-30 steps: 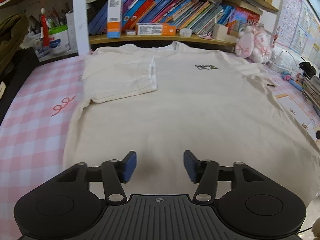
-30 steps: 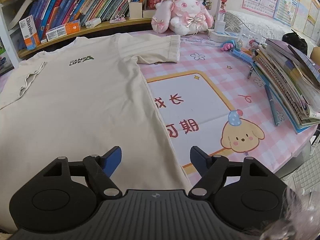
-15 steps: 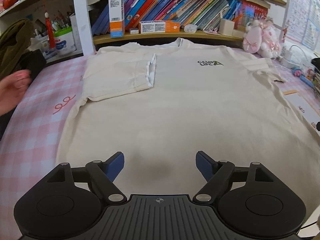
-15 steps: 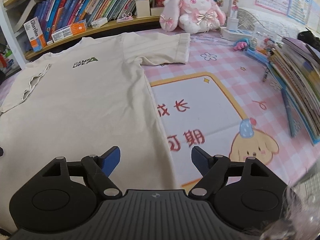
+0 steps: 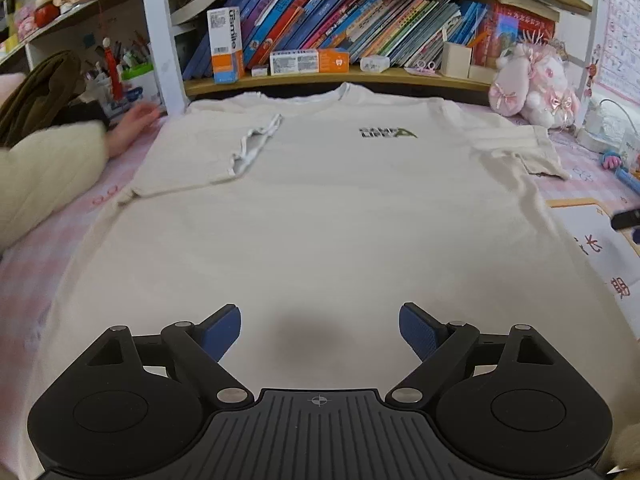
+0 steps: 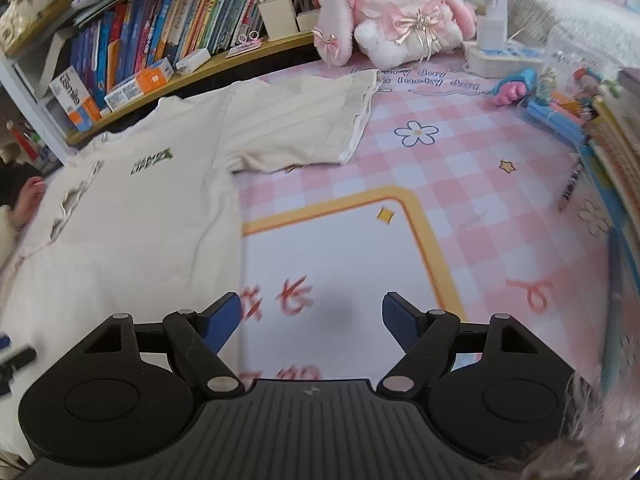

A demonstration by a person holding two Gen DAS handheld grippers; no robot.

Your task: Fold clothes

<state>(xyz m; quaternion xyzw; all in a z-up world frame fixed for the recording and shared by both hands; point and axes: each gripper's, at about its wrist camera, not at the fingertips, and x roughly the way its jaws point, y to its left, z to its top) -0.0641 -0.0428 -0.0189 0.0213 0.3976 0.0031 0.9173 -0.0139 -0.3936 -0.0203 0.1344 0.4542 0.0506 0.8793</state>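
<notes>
The shirt (image 5: 328, 216) lies flat on the counter (image 6: 460, 184), one sleeve folded in. Both hand-held grippers (image 5: 320, 326) (image 6: 311, 320) hover apart, empty. Best pinch the outstretched sleeve (image 6: 304, 128) at its hem, folding inward evenly.

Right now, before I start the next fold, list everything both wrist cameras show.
T-shirt: one, cream, flat on mat, left sleeve folded in, right sleeve spread.
Mat: one, pink checked, under shirt.
Books: one row, multicoloured, back shelf.
Plush bunny: one, pink-white, far right.
Toothpaste boxes: two, white-orange, shelf.
Book stack: one, right edge.
Bare hand: one, far left, cream sleeve.
Left gripper: fingers open over hem.
Right gripper: fingers open over mat.
</notes>
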